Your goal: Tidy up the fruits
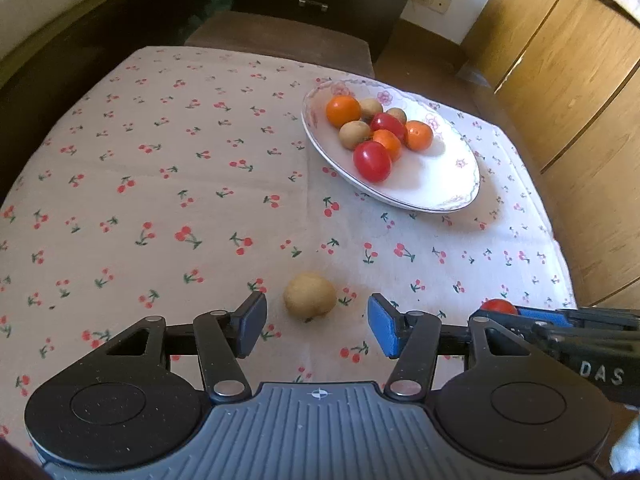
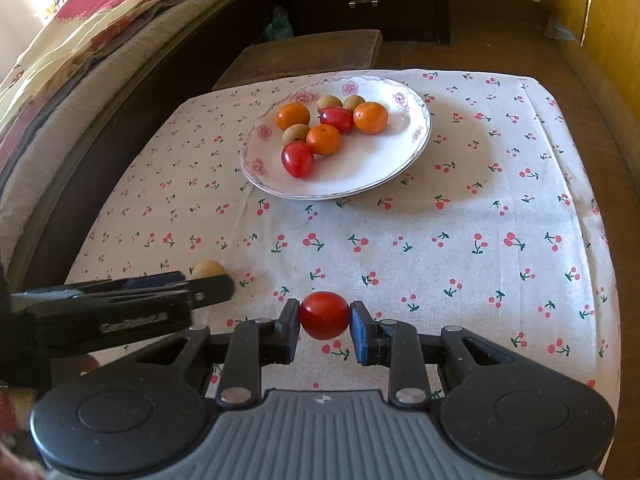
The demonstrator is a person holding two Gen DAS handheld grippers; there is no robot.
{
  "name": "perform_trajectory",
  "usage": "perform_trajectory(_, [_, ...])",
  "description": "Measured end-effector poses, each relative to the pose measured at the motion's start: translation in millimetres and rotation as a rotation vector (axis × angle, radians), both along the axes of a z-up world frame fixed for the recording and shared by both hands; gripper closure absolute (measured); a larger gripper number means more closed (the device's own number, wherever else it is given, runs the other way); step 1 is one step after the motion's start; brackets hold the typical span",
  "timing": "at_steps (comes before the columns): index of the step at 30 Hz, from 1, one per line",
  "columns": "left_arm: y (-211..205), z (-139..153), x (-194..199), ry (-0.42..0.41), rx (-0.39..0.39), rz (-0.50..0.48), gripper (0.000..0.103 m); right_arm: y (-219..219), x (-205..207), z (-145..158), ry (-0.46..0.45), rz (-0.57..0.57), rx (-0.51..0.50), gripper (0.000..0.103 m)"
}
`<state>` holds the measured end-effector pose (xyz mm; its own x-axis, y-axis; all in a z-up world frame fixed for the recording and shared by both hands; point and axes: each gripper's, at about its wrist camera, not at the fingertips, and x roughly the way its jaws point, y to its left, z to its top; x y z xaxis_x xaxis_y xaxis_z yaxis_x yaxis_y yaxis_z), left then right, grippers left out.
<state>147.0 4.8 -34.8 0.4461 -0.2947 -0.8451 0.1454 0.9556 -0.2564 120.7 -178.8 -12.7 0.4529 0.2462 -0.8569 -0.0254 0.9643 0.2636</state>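
Cherry-print cloth [image 1: 160,200] covers the desk, with a bed [image 2: 60,60] along its left side and wooden cabinets [image 1: 580,80] on the right. At the near edge, the left hand-held gripper [image 1: 316,326] stands released, its jaws apart on either side of a tan round fruit [image 1: 310,294] that lies on the cloth untouched by the pads. Just to its right, the right hand-held gripper [image 2: 325,330] is clenched on a red tomato [image 2: 324,315]. Farther off, a floral-rimmed plate [image 2: 380,168] holds two more tomatoes, three oranges and three tan fruits, clustered on its left half.
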Motion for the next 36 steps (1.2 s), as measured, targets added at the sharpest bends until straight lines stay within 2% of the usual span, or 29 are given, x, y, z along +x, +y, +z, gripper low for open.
perform_trajectory(4, [-5.4, -1.9, 8.6, -0.005, -0.007, 0.010, 0.040, -1.1, 1.3, -0.7, 0.001, -0.001, 0.000, 0.074])
perform_trajectory(6, [-7.4, -3.8, 10.3, -0.012, 0.013, 0.011, 0.043, -3.2, 2.8, -1.5, 0.004, -0.008, -0.001, 0.074])
perform_trajectory(8, [-8.2, -6.7, 10.3, -0.009, 0.028, 0.009, 0.051, -5.5, 4.4, -2.2, 0.006, -0.018, -0.001, 0.074])
perform_trajectory(13, [-15.6, -7.8, 5.0, -0.018, 0.085, -0.026, 0.059, -5.5, 6.1, -2.3, 0.008, -0.025, -0.002, 0.074])
perform_trajectory(16, [-16.8, -7.4, 0.7, -0.012, 0.087, -0.039, 0.066, -2.2, 4.7, -1.0, 0.003, -0.018, -0.004, 0.074])
perform_trajectory(27, [-3.0, 10.3, -10.2, -0.021, 0.088, -0.023, 0.067, -5.6, -3.2, 4.6, -0.011, -0.029, 0.000, 0.074])
perform_trajectory(36, [11.4, 29.8, -35.4, -0.034, 0.083, -0.006, 0.067, 2.4, -22.7, 20.0, -0.044, -0.018, -0.004, 0.074])
